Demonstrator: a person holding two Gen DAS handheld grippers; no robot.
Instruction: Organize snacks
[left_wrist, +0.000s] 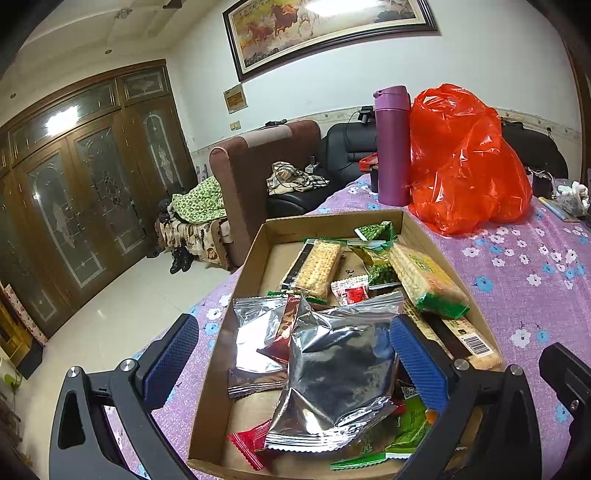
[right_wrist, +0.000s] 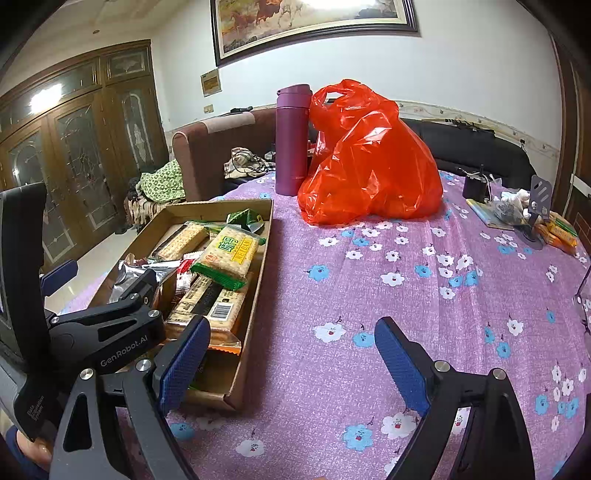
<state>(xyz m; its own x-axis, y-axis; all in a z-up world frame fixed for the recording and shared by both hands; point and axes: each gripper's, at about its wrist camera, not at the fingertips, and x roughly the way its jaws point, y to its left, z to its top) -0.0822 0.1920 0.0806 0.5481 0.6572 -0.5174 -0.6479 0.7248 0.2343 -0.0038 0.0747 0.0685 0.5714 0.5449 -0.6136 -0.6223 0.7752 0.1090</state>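
Note:
A shallow cardboard box (left_wrist: 334, 218) (right_wrist: 266, 254) on the purple flowered tablecloth holds a heap of snacks. Among them are cracker packs (left_wrist: 320, 265) (right_wrist: 229, 254), green packets (left_wrist: 377, 233) and a silver foil packet (left_wrist: 338, 376) on top at the near end. My left gripper (left_wrist: 295, 350) (right_wrist: 107, 277) hovers open over that near end. The foil packet lies between its blue fingers (left_wrist: 417, 358), and no grip on it shows. To the right of the box, my right gripper (right_wrist: 293, 365) stands open above bare cloth with nothing between its fingers.
A purple flask (right_wrist: 291, 144) and a full red plastic bag (right_wrist: 369, 158) stand behind the box. At the table's far right lie more snack packs (right_wrist: 559, 232), a black stand (right_wrist: 539, 199) and a small dark box (right_wrist: 474, 186). Sofas and a wooden cabinet lie beyond.

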